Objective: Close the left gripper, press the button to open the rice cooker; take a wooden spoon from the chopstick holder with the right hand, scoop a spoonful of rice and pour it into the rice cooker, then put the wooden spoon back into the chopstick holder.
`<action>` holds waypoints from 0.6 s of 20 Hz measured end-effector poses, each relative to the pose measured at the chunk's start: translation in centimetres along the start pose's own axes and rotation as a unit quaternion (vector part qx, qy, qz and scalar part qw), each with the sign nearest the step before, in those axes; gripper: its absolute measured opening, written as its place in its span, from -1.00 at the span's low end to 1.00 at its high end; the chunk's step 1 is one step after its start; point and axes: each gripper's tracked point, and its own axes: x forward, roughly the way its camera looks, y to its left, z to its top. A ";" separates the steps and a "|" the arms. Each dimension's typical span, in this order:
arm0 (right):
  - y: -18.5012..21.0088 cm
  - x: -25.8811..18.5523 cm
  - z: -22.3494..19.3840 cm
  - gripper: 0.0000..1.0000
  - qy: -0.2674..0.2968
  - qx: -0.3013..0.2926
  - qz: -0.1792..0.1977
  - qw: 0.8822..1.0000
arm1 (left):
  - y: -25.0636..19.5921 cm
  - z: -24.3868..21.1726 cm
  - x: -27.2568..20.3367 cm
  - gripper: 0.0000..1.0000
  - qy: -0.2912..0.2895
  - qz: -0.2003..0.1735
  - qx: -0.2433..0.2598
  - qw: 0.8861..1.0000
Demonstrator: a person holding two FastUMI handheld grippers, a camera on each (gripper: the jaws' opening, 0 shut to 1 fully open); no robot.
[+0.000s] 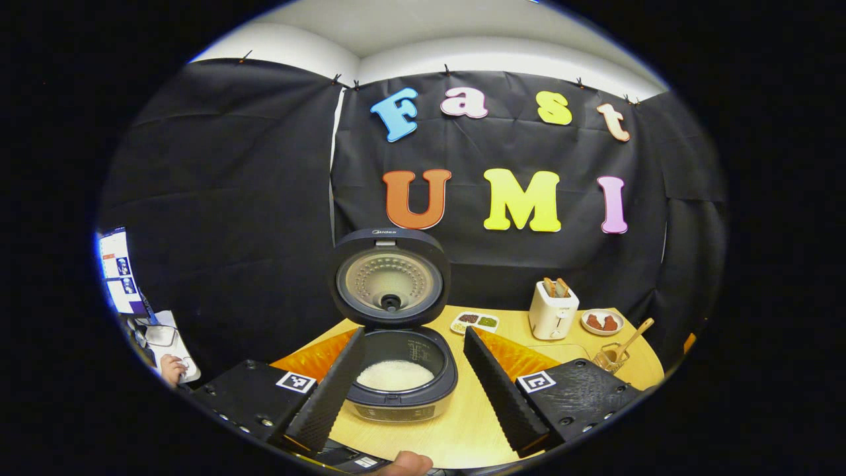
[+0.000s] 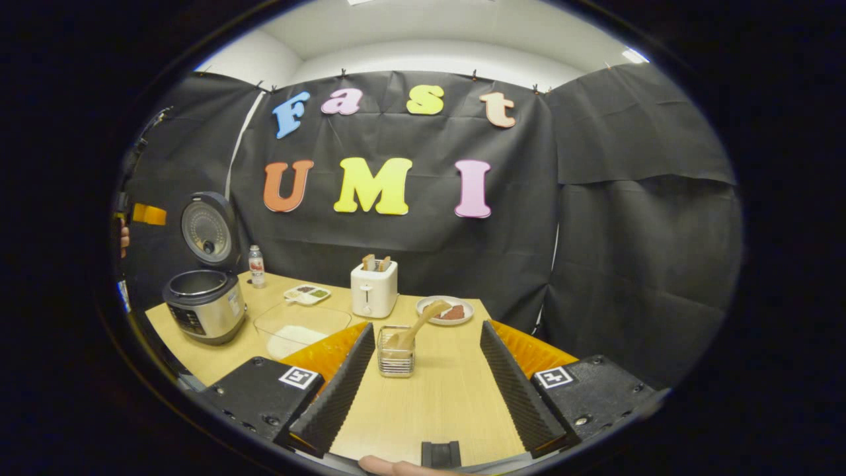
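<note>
The rice cooker point(image 1: 401, 383) stands with its lid point(image 1: 389, 277) swung up, and white rice lies in its pot. My left gripper point(image 1: 413, 383) is open, with the cooker's body between its fingers but farther off. In the right gripper view the cooker point(image 2: 201, 307) sits at the far left of the table. The wire chopstick holder point(image 2: 396, 360) stands straight ahead with the wooden spoon point(image 2: 418, 324) leaning in it. My right gripper point(image 2: 426, 387) is open, a short way in front of the holder. A clear container of rice point(image 2: 297, 330) lies left of the holder.
A white toaster point(image 2: 374, 291) stands behind the holder, with a plate of food point(image 2: 445, 310) to its right. A small sauce tray point(image 2: 307, 294) and a bottle point(image 2: 256, 266) sit near the cooker. The chopstick holder point(image 1: 611, 357) also appears at the table's right edge.
</note>
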 end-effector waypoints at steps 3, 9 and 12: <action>0.3 3.0 -1.4 1.00 0.009 0.016 -0.001 1.000 | -1.5 0.0 -2.2 0.90 -0.028 -0.018 -0.007 0.999; 1.2 10.6 -4.1 1.00 0.020 0.065 0.007 0.998 | -4.3 -1.6 -6.3 0.91 -0.067 -0.053 -0.010 0.996; 0.1 14.6 -5.5 1.00 0.033 0.055 -0.016 0.998 | -5.4 -3.7 -7.0 0.92 -0.061 -0.067 0.017 0.996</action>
